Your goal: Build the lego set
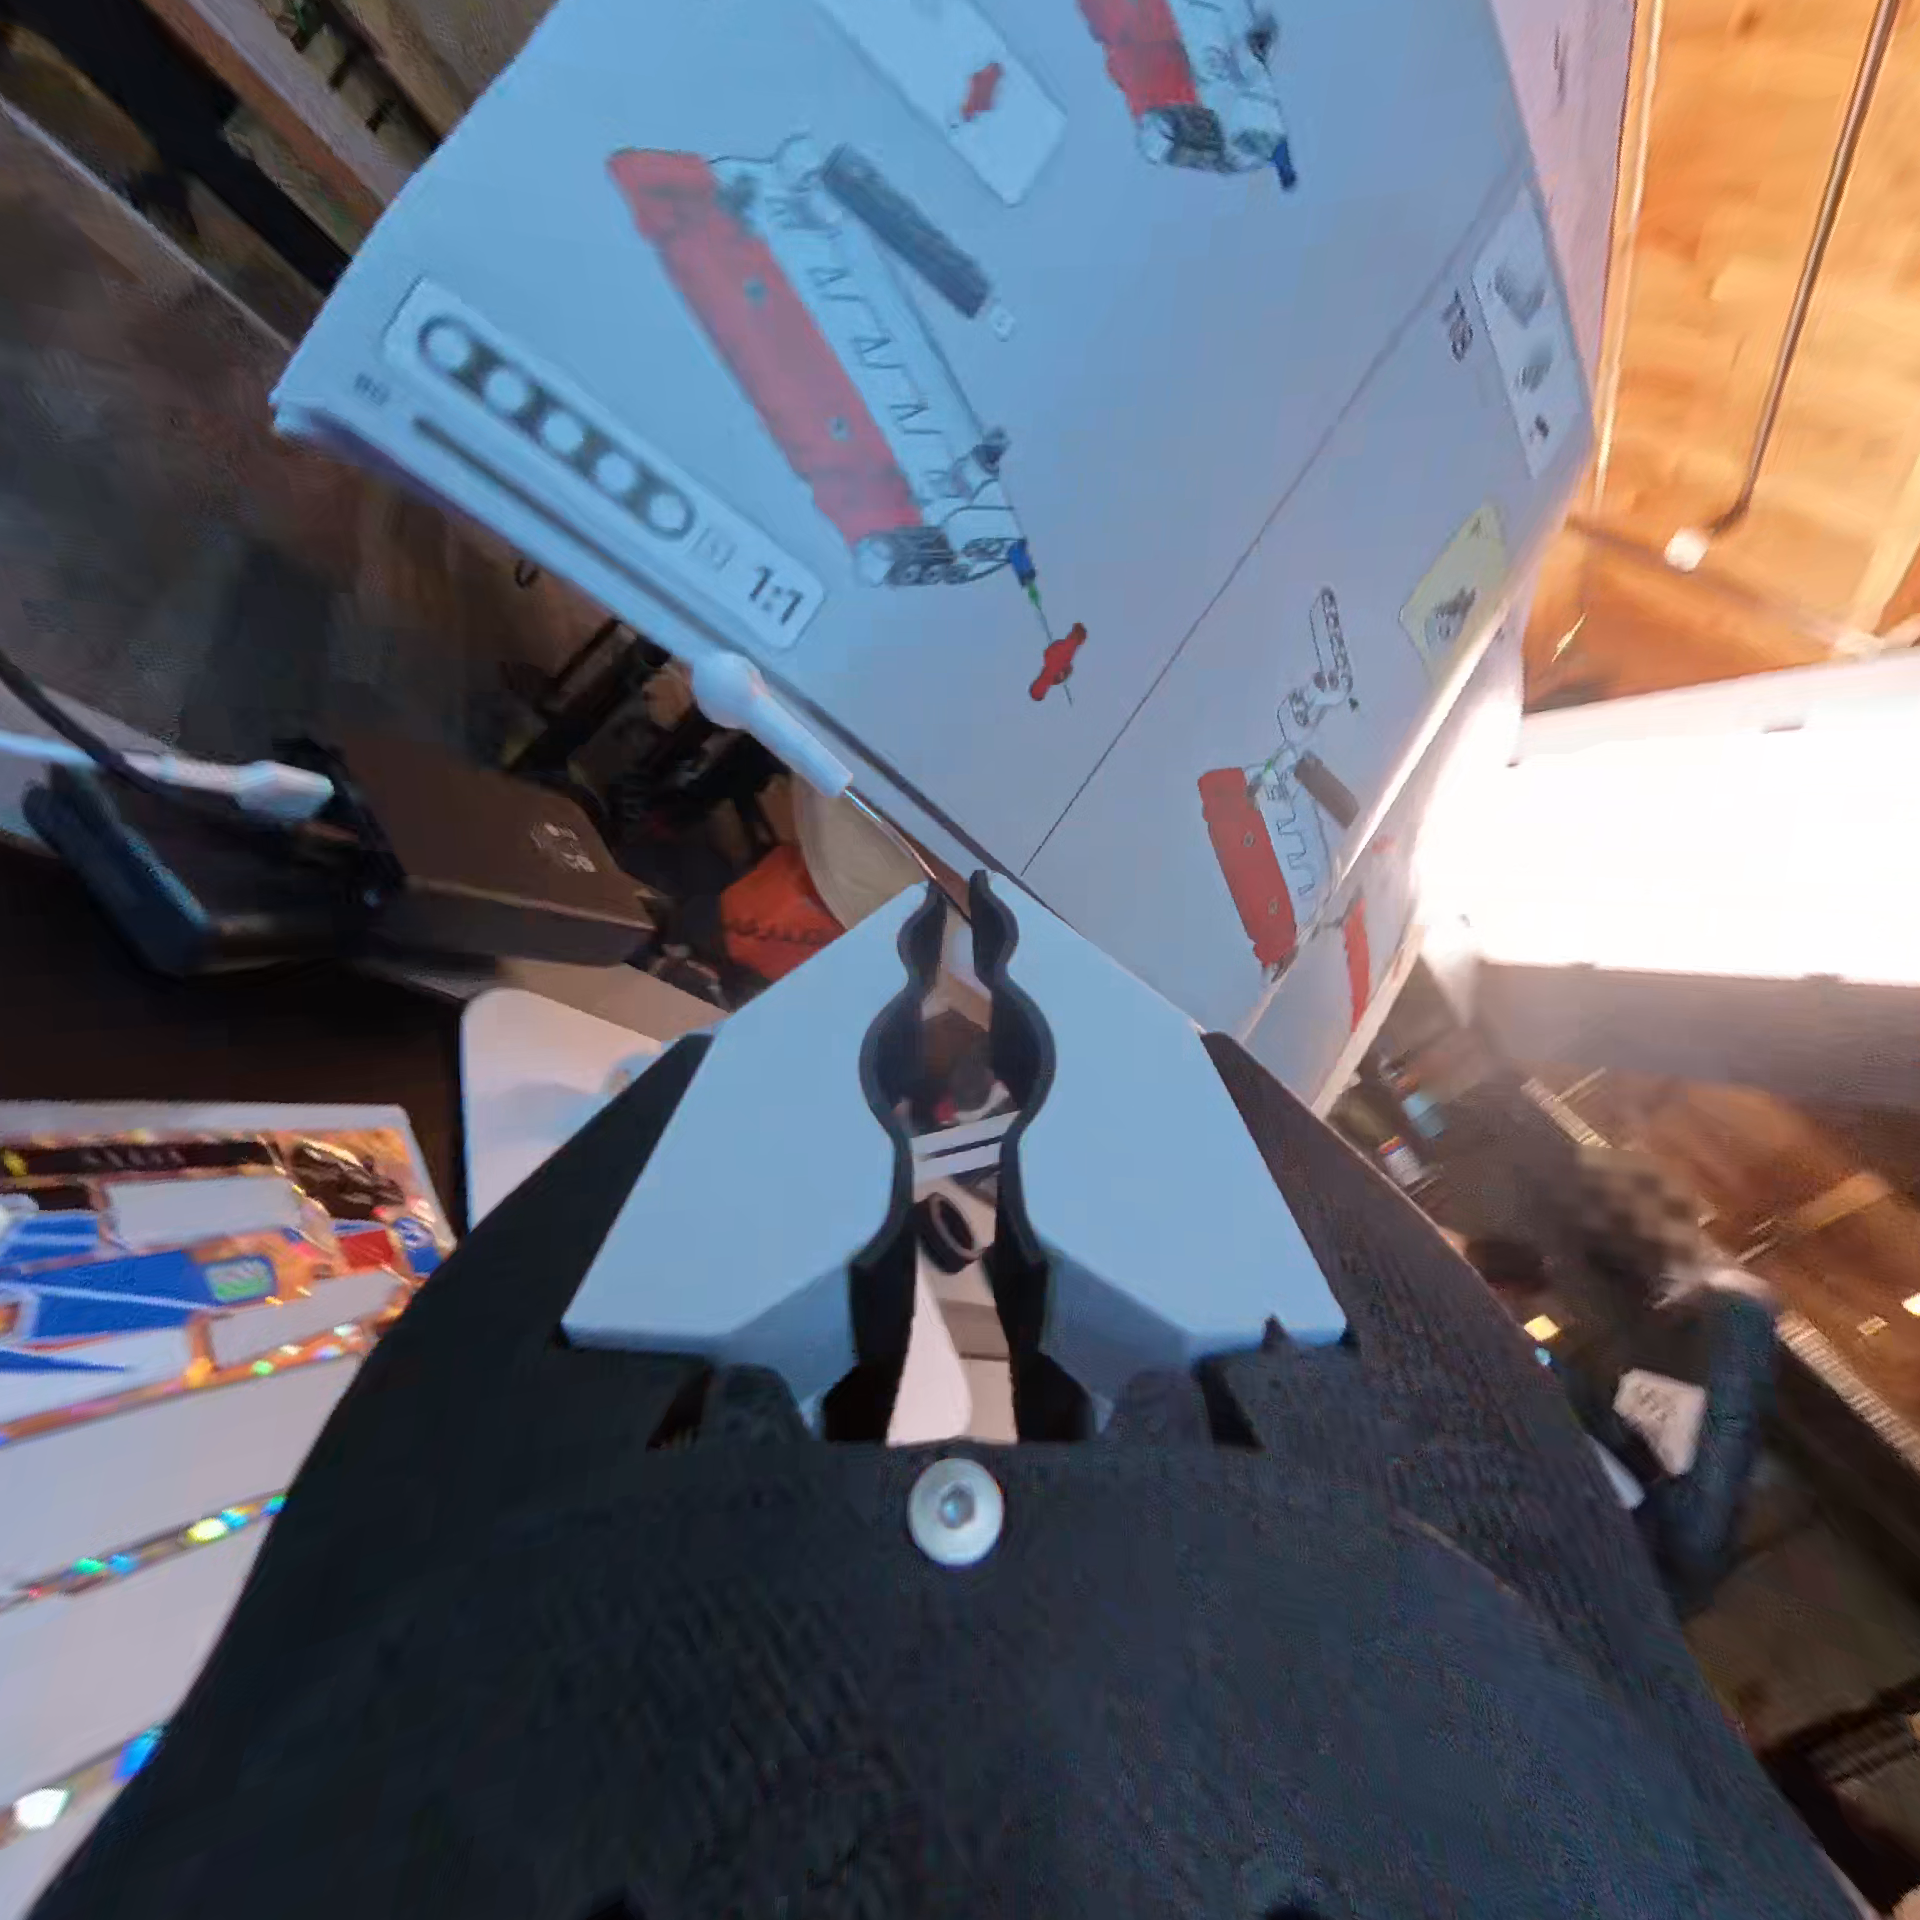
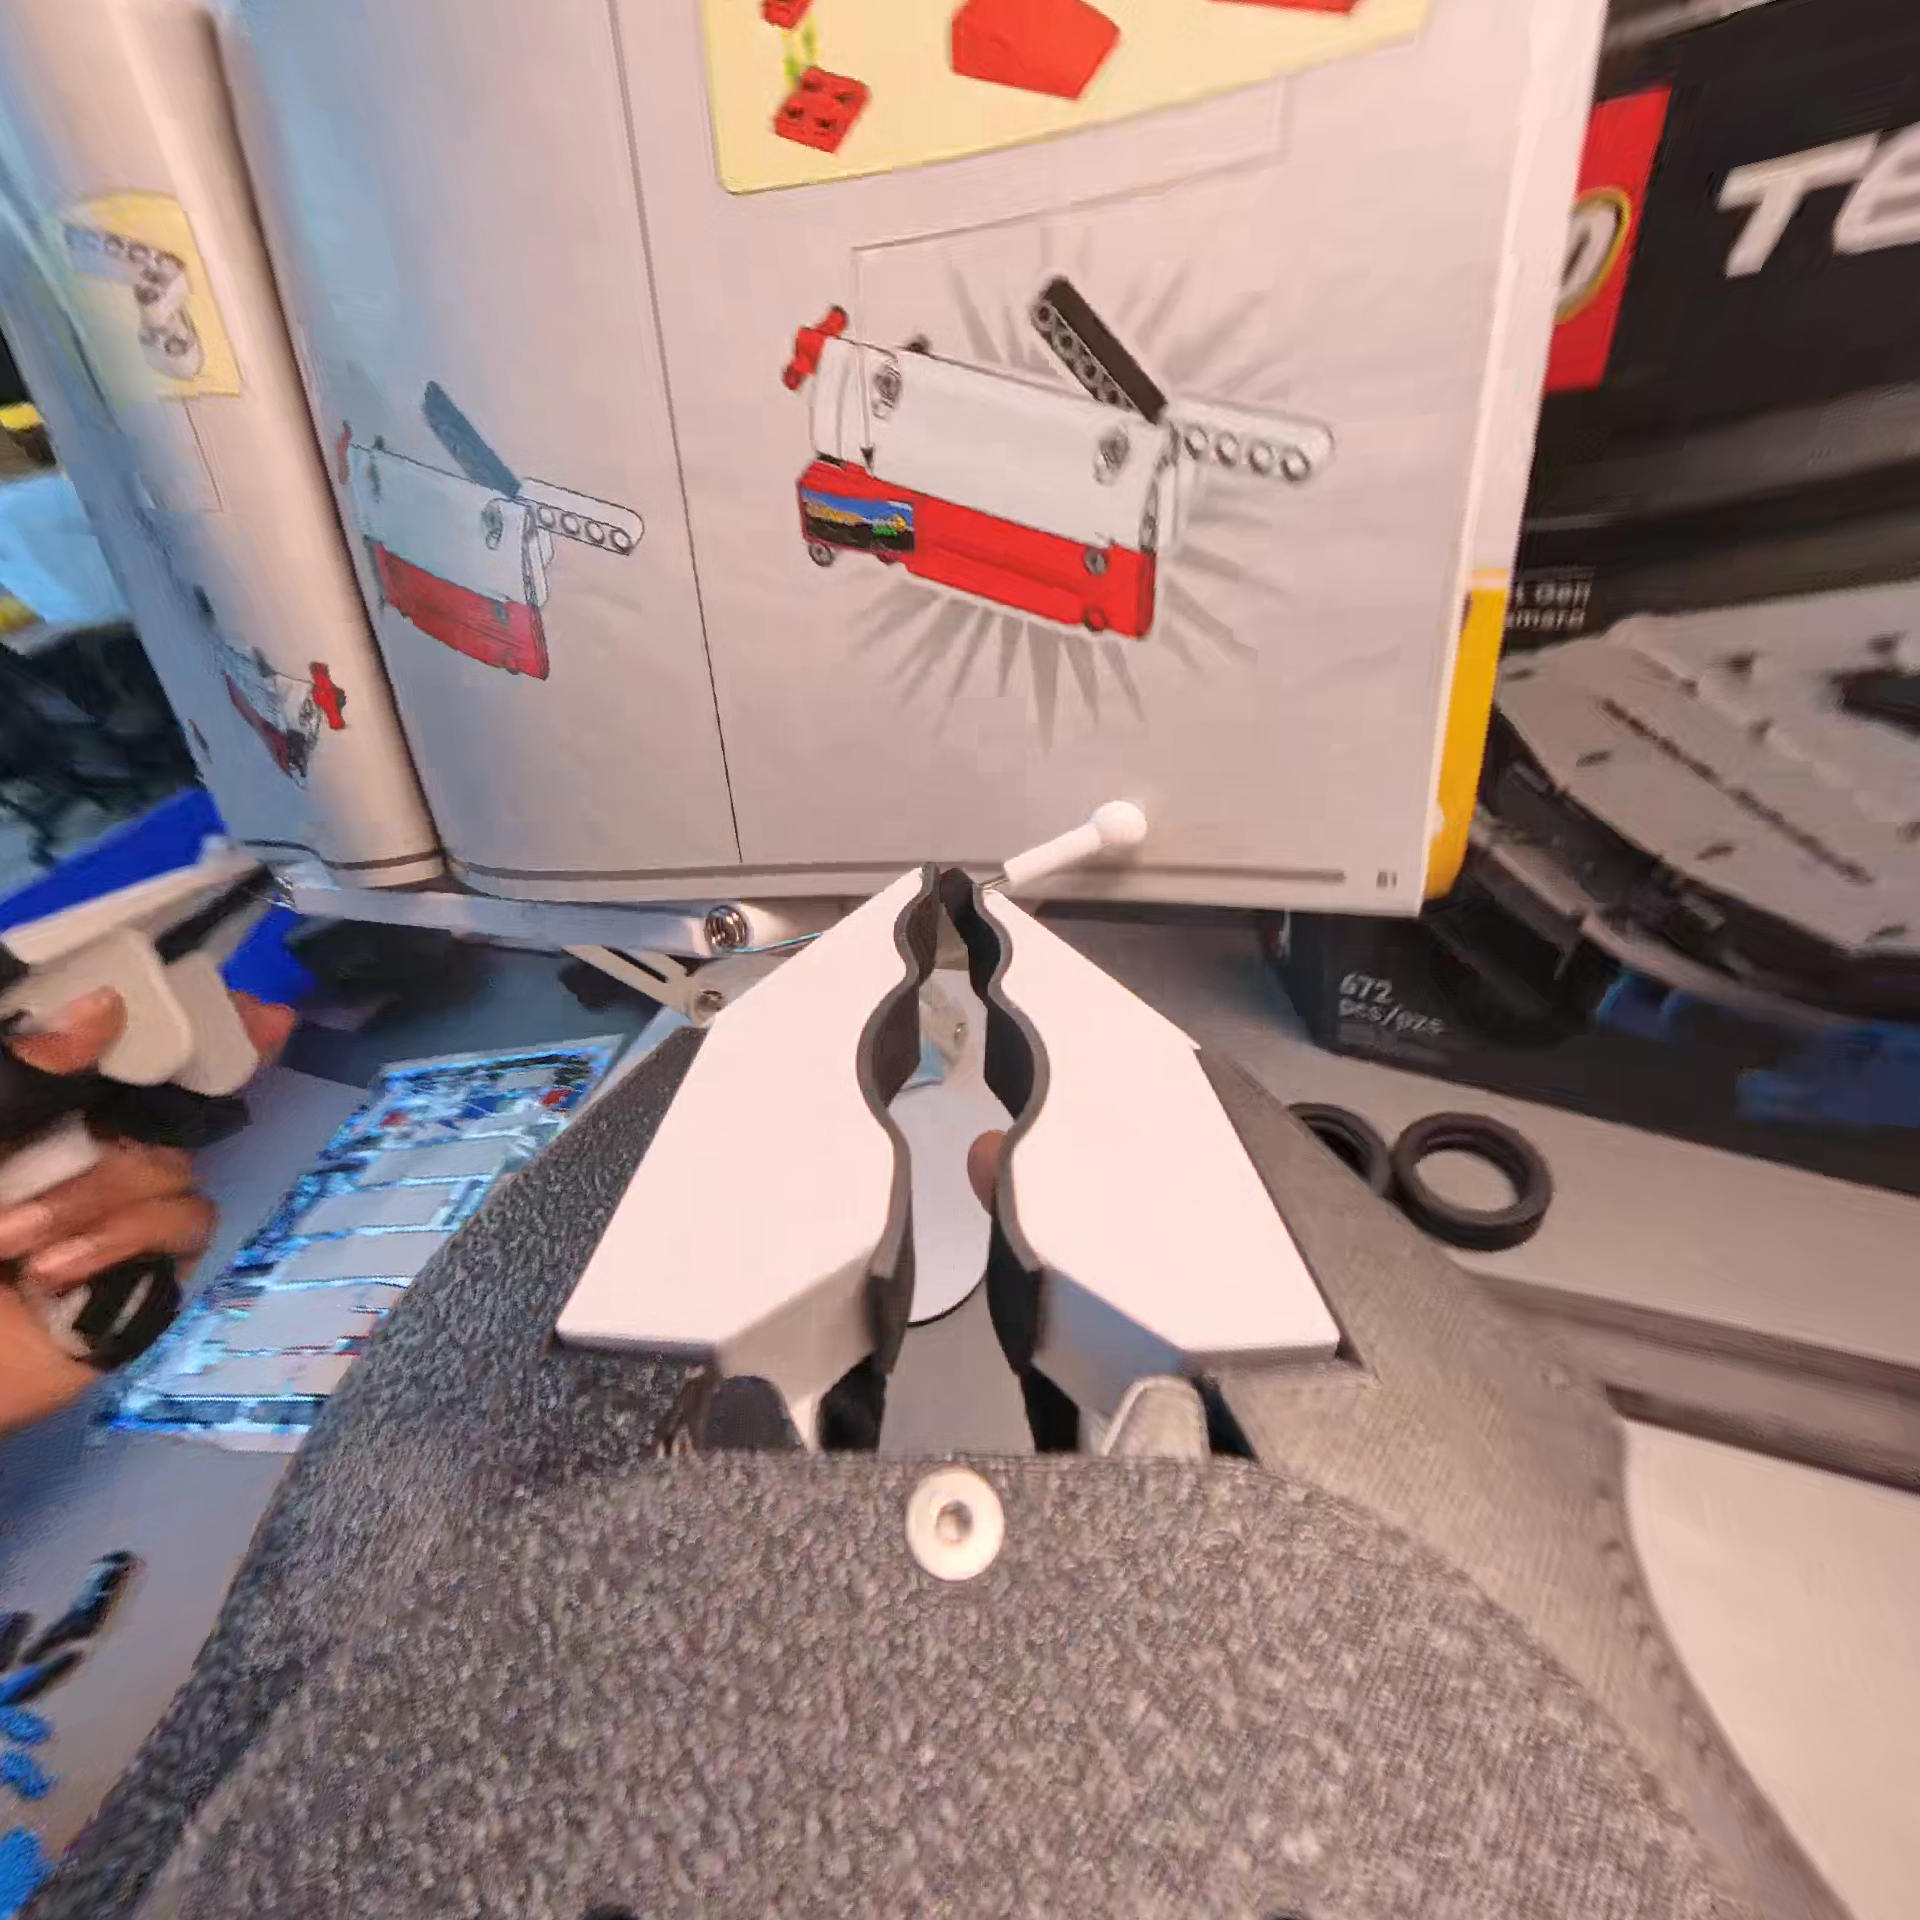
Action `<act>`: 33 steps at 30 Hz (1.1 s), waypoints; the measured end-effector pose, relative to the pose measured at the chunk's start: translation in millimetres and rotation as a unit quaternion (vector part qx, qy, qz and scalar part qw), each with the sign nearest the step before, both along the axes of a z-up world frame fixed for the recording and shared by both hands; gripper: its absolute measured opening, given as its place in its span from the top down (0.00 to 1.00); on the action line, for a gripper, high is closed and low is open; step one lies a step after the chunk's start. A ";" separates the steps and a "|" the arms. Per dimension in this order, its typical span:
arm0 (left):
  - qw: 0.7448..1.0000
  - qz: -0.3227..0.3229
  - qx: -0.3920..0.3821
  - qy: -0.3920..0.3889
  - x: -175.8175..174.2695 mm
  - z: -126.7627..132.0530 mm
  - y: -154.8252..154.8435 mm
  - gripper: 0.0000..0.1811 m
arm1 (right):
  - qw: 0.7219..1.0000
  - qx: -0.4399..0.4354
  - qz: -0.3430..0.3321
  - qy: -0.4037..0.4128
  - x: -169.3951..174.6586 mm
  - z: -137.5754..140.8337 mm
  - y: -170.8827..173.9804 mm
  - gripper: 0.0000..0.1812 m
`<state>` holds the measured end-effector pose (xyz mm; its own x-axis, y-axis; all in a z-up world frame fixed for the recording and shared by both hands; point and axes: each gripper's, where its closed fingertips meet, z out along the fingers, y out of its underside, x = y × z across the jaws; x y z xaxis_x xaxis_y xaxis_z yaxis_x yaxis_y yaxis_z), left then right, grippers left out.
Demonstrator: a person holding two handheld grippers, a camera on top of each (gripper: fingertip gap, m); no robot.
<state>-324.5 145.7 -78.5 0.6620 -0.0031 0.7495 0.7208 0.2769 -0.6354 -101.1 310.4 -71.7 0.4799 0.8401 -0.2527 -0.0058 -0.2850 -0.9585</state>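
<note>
Nearest, the left gripper (image 1: 956, 902) with white fingers on a black body is keeping its jaws clenched, only a sliver of gap showing at the tips. The grey-bodied right gripper (image 2: 951, 883) is pinching the same way. Each pair of tips is sitting right at a thin wire page-holder arm with a white knob (image 1: 753, 712) (image 2: 1117, 826). Whether either wire is actually being squeezed between the pads cannot be told.

On the table below, a shiny foil sticker sheet in blue, white and red (image 1: 208, 1278) (image 2: 343, 1226) is lying to the left. Two black rubber lego tyres (image 2: 1470, 1179) are resting flat to the right, side by side. A person's hand (image 2: 62, 1226) is gripping the left gripper's handle at the left edge of the right wrist view.

Just beyond the tips, the open white lego instruction booklet (image 1: 1091, 364) (image 2: 1039, 675) is standing upright on a silver metal book stand (image 2: 623, 925), its left page curling over. The pages are showing drawings of a red and white build.

Farthest right, the black cardboard lego box (image 2: 1714, 727) is standing behind the booklet.
</note>
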 end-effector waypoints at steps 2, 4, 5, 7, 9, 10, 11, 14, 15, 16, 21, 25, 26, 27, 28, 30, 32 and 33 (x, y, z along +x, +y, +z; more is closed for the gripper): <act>0.995 -0.007 0.038 -0.090 1.2 -7.7 -0.3 0.98 | 0.997 -0.049 0.021 0.052 5.4 -8.6 -6.1 0.98; 0.986 -0.034 0.058 -0.152 5.5 -13.2 -1.4 0.97 | 0.996 -0.059 0.021 0.065 18.3 -11.5 -5.3 0.98; 0.984 -0.051 0.059 -0.162 9.3 -14.2 -3.3 0.96 | 0.996 -0.051 0.027 0.067 24.4 -8.6 -5.9 0.96; 0.988 -0.061 0.045 -0.134 18.2 -9.8 -12.1 0.92 | 0.998 -0.026 0.032 0.054 35.9 0.6 -6.1 0.90; 0.998 -0.038 0.016 -0.056 26.1 2.3 -24.9 0.90 | 0.998 0.047 0.013 0.029 44.2 19.8 -2.5 0.87; 1.000 -0.017 0.004 -0.016 28.7 10.6 -31.7 0.88 | 0.996 0.087 0.002 0.011 44.0 30.1 -0.7 0.84; 1.000 0.005 0.002 0.030 32.3 23.0 -37.9 0.87 | 0.993 0.119 0.000 -0.003 39.0 40.0 -0.7 0.79; 0.977 0.035 -0.044 0.204 56.2 56.9 -33.3 0.82 | 0.985 0.158 0.010 -0.067 5.3 51.1 3.9 0.54; 0.965 0.038 -0.060 0.251 64.4 65.3 -27.6 0.79 | 0.985 0.150 0.011 -0.085 -8.0 50.8 8.7 0.44; 0.954 0.041 -0.069 0.290 72.0 73.2 -22.2 0.78 | 0.984 0.146 0.008 -0.104 -19.9 50.2 15.2 0.38; 0.899 0.027 -0.118 0.420 96.7 87.3 7.1 0.75 | 0.980 0.125 -0.017 -0.155 -54.8 44.4 25.2 0.31; 0.881 -0.012 -0.135 0.454 112.1 85.4 30.6 0.78 | 0.977 0.140 -0.042 -0.155 -48.8 46.1 20.6 0.42; 0.881 -0.021 -0.134 0.453 115.6 86.1 36.1 0.78 | 0.976 0.144 -0.044 -0.156 -45.7 46.5 19.0 0.44; 0.883 -0.029 -0.132 0.450 119.4 87.1 41.4 0.78 | 0.974 0.154 -0.047 -0.159 -42.1 47.6 17.5 0.46; 0.884 -0.039 -0.131 0.447 123.5 87.8 46.4 0.78 | 0.971 0.168 -0.050 -0.161 -37.9 50.1 15.2 0.50; 0.887 -0.060 -0.128 0.439 133.3 88.4 55.2 0.78 | 0.964 0.209 -0.060 -0.153 -28.7 59.7 9.0 0.67; 0.889 -0.080 -0.126 0.433 143.1 87.1 62.5 0.78 | 0.958 0.241 -0.049 -0.151 -24.8 62.3 1.3 0.73; 0.887 -0.086 -0.129 0.434 146.3 85.3 65.8 0.78 | 0.956 0.252 -0.035 -0.147 -25.2 61.1 -3.8 0.84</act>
